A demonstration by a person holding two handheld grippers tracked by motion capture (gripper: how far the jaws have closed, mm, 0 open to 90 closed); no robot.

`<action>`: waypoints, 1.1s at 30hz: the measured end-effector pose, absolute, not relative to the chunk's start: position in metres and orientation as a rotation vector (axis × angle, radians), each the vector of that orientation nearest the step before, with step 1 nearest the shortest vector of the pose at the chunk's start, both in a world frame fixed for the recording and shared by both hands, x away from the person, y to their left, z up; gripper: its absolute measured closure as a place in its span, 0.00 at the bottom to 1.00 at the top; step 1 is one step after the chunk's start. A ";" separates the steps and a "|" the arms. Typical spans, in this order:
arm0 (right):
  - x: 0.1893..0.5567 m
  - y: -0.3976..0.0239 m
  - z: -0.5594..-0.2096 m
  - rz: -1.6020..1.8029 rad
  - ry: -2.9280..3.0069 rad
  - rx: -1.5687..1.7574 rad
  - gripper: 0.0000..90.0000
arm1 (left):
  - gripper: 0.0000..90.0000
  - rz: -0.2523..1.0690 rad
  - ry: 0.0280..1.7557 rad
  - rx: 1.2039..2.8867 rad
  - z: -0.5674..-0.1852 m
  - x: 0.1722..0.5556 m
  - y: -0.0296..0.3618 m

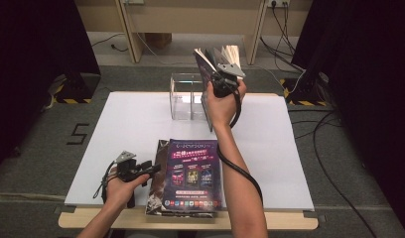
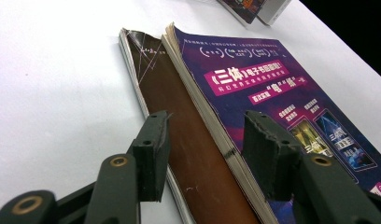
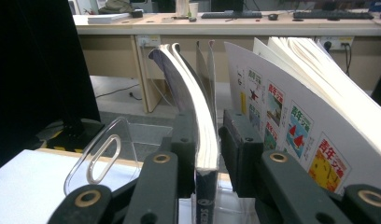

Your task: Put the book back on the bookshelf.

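Note:
A purple magazine [image 1: 193,173] [image 2: 272,88] lies on a brown-covered one [image 1: 158,171] [image 2: 174,107] at the table's front edge. My left gripper [image 1: 152,169] [image 2: 205,135] is open and low, its jaws on either side of the purple magazine's spine edge. At the back, a thin magazine [image 1: 206,64] [image 3: 203,135] stands upright in a clear acrylic holder [image 1: 183,99] [image 3: 102,158]. My right gripper [image 1: 221,84] [image 3: 220,135] is around its top edge. The left jaw rests against it; a narrow gap shows at the right jaw. Another magazine [image 3: 282,116] leans just right of it.
The white tabletop [image 1: 126,129] has free room on the left and right. Beyond the table stand wooden desk legs [image 1: 131,34], with cables [image 1: 334,144] on the grey floor at the right. Black curtains hang on both sides.

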State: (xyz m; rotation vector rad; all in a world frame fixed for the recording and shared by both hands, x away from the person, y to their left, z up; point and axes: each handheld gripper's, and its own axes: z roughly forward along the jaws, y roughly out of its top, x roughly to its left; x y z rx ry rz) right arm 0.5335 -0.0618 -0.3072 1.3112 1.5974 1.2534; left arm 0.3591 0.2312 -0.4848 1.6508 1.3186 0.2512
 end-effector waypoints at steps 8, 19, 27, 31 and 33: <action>0.538 -0.063 -0.300 1.235 1.639 1.324 0.81 | 0.56 0.249 1.318 1.658 -0.485 0.358 0.230; 0.547 -0.061 -0.300 1.199 1.694 1.367 0.90 | 0.56 0.249 1.317 1.661 -0.485 0.359 0.231; 0.546 -0.060 -0.305 1.204 1.601 1.351 0.94 | 0.56 0.251 1.317 1.663 -0.486 0.359 0.231; 0.546 -0.058 -0.304 1.238 1.557 1.344 0.94 | 0.56 0.250 1.319 1.664 -0.486 0.359 0.232; 0.546 -0.058 -0.301 1.254 1.528 1.324 0.94 | 0.56 0.253 1.319 1.663 -0.487 0.360 0.232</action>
